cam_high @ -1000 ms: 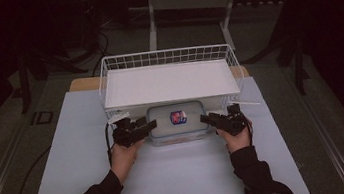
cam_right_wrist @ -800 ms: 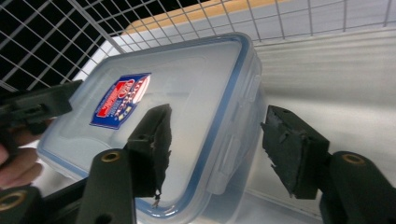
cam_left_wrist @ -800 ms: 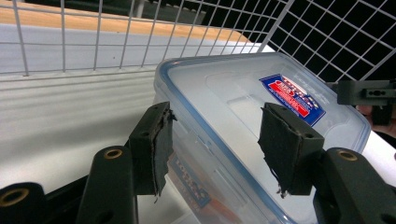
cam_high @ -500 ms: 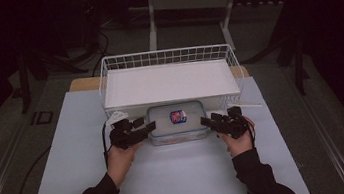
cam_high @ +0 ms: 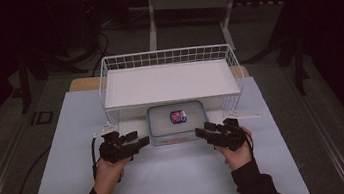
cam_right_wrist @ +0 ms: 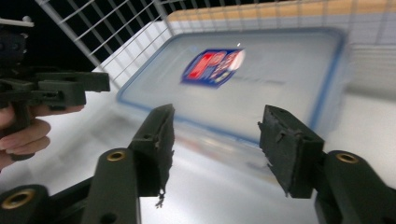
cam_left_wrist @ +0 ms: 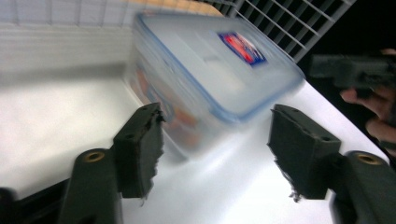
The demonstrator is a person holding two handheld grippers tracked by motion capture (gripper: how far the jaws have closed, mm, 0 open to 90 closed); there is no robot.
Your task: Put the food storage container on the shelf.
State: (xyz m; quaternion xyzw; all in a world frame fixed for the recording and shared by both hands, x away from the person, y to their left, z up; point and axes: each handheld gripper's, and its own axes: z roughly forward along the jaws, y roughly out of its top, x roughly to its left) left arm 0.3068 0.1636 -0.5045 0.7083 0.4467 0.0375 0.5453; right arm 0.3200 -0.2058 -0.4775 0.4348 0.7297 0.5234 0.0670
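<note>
Clear lidded container [cam_high: 177,121] sits on white desk [cam_high: 170,178], tucked half under wire basket shelf [cam_high: 170,79]. Left claw [cam_high: 138,143] just beside its left end, jaws wide apart, holding nothing. Right claw [cam_high: 202,132] beside right end, likewise spread, empty.

You have a clear rectangular plastic food container [cam_high: 177,122] with a blue-rimmed snap lid, closed, lying flat on the white table top [cam_high: 170,178]. A red-and-blue label sits on its lid, and blurred orange shows through its side wall. It rests partly under the white wire basket shelf [cam_high: 170,79], near the front edge.
</note>
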